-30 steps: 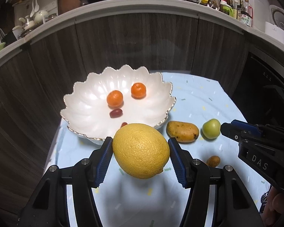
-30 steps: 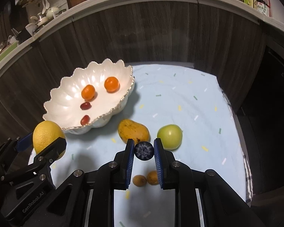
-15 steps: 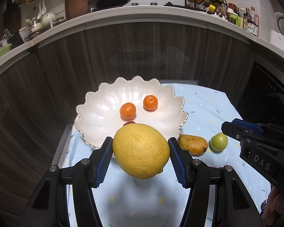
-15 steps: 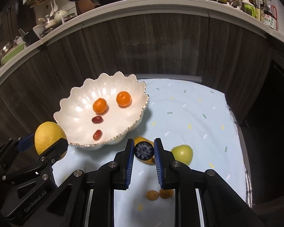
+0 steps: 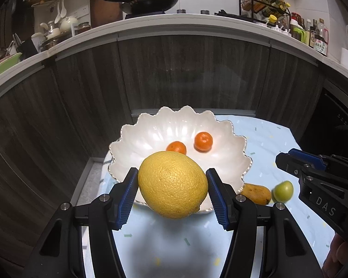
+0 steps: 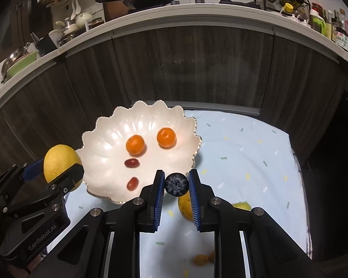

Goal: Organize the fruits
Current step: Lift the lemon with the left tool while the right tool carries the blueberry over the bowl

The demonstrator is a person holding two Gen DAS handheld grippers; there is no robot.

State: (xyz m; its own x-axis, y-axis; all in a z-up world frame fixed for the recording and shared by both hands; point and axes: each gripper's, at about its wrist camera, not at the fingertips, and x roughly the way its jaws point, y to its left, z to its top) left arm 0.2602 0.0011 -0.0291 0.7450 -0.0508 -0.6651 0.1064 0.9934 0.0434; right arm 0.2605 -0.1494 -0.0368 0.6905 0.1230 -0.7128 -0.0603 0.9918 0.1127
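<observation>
My left gripper is shut on a big yellow citrus fruit, held in the air just before the near rim of the white scalloped bowl. My right gripper is shut on a dark blueberry, hovering over the bowl's near right rim. Inside the bowl lie two small oranges and two red grape-like fruits. A mango and a green round fruit rest on the light blue cloth to the bowl's right.
Two small brown fruits lie on the cloth near my right gripper's body. Dark wooden cabinet fronts rise right behind the small table. A counter above carries a wok, bottles and dishes. The light blue cloth stretches right of the bowl.
Both grippers rose and moved toward the bowl with their fruits still held. The mango and green fruit slid lower in both views; the bowl sits nearer the pads.
</observation>
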